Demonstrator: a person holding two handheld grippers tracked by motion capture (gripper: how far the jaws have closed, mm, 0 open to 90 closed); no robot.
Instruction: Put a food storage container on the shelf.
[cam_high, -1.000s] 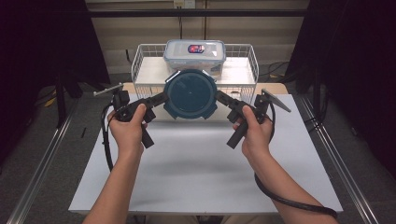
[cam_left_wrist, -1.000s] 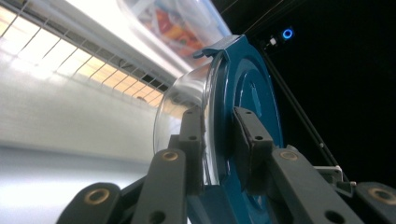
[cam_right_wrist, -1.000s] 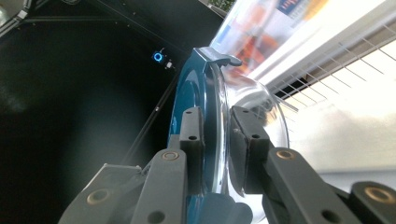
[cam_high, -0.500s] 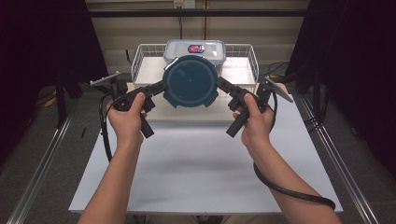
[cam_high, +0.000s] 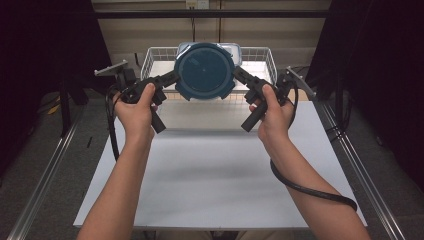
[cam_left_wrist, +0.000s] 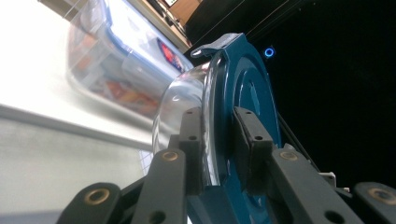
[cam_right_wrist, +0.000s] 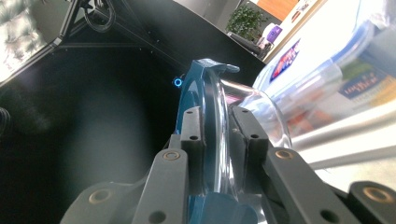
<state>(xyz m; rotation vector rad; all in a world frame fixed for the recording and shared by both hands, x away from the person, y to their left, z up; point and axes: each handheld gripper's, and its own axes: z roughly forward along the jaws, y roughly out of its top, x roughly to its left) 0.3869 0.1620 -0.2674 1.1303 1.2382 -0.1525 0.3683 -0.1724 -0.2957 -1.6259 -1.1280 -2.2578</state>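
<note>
A white table (cam_high: 220, 180) lies below me, dark curtains at both sides and a white wire basket (cam_high: 260, 55) with a clear lidded storage box (cam_left_wrist: 116, 60) at its far edge. My left gripper (cam_high: 167, 80) and right gripper (cam_high: 240, 77) each pinch the rim of a glass bowl with a blue lid (cam_high: 205, 70), jaws nearly closed, holding it in the air over the basket.

Both grippers are all black: the left gripper (cam_high: 167, 79) and right gripper (cam_high: 241, 77) have flat linkage arms with brass-coloured pivot bushings (small screws in the pads too). Each has a grey plate on top and a thick black cable (cam_high: 305, 187). Forearms bare, no sleeves.
</note>
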